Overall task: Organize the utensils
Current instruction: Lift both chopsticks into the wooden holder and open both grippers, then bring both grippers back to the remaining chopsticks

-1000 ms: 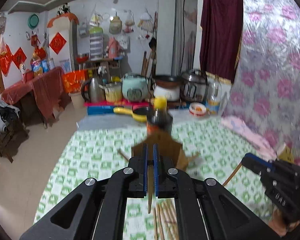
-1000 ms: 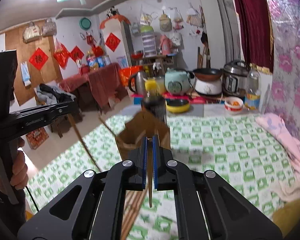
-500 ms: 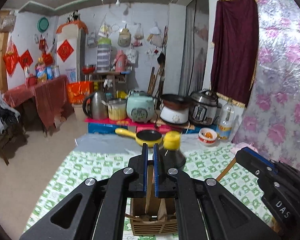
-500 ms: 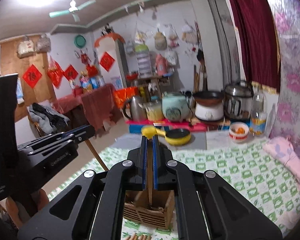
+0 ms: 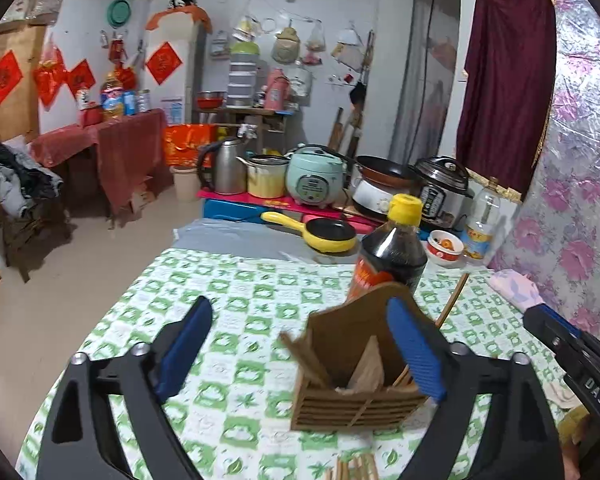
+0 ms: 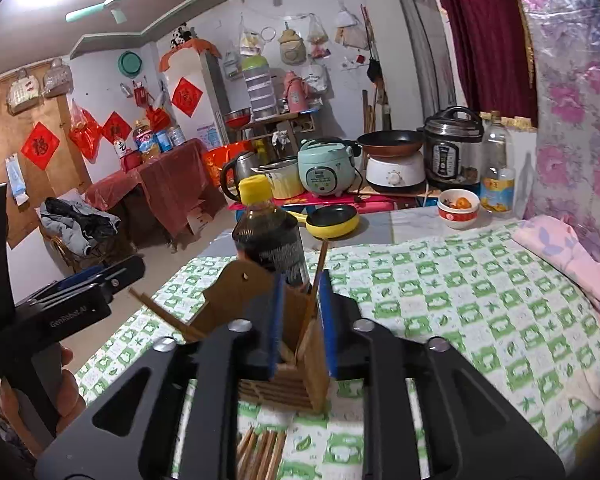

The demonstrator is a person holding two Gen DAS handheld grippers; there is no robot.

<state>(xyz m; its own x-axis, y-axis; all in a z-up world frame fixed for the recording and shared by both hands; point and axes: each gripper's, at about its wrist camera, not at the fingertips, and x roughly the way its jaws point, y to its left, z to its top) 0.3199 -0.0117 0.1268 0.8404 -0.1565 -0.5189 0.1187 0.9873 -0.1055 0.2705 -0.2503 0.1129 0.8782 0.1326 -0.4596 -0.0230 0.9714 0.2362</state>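
Note:
A brown wooden utensil holder stands on the green-checked cloth, with a dark sauce bottle right behind it. My left gripper is over the holder, its jaws opening wide and nothing between them. One chopstick leans out of the holder to the left. My right gripper hovers over the holder, jaws opening, with an upright chopstick standing loose between them. Loose chopsticks lie on the cloth in front of the holder. The right gripper's body shows at the left wrist view's right edge.
A yellow pan, a small bowl, an oil bottle and several cookers line the far end. Pink cloth lies along the right side. A hand holds the left gripper's handle.
Both grippers came forward and down over the holder, each shut on a chopstick. Both jaws have parted, the left wide, and the chopsticks now stand in the holder.

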